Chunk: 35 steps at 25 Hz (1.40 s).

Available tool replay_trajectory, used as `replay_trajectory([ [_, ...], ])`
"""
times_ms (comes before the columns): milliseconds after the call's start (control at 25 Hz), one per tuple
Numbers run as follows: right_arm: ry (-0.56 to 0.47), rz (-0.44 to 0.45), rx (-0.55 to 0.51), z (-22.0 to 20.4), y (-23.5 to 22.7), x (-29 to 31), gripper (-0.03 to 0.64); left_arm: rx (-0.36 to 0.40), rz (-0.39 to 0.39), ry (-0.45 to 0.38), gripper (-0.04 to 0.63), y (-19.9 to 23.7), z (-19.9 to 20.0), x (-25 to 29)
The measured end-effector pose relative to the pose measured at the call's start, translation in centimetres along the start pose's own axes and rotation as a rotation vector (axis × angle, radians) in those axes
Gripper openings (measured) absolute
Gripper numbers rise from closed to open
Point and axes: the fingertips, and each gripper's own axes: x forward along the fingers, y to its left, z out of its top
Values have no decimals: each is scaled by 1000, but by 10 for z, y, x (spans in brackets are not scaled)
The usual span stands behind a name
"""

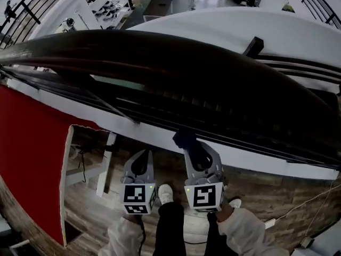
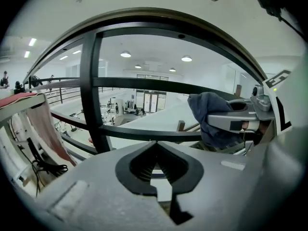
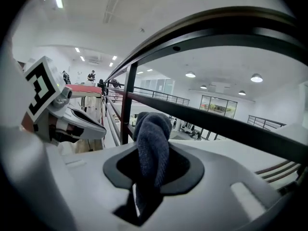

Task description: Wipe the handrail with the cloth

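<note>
Balcony clean-up: the right gripper (image 3: 152, 173) is clenched on a bunched blue-grey cloth (image 3: 153, 129). The soft, ribbed fold stands up between the jaws just below the handrail (image 1: 160, 57), apparently short of touching it. The left gripper (image 2: 155, 160), beside it and also below the handrail, has its jaws closed on nothing. The handrail is a broad, dark, smooth bar curving above thin black metal rails (image 2: 144, 84) and a square post (image 2: 91, 90). Wiping looks about to begin. The next move likely calls for raising the cloth onto the handrail's top face and pressing it down before sliding it along the curve.
</note>
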Motion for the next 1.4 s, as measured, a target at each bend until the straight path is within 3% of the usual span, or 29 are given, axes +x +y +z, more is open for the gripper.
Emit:
replay_trajectory([
  [240,12,65,-18,27,65,66,98,-44,54,-15,2,91,-7,-3],
  [480,25,122,-55,47,109,115,98,-79,107,-55,2,152,-6,-3],
  [1160,108,120,18,53,147,228,98,-86,63,-43,2,188,-9,23],
  [1400,140,114,-92,51,156,263,98,-78,42,-38,2,190,-4,33],
])
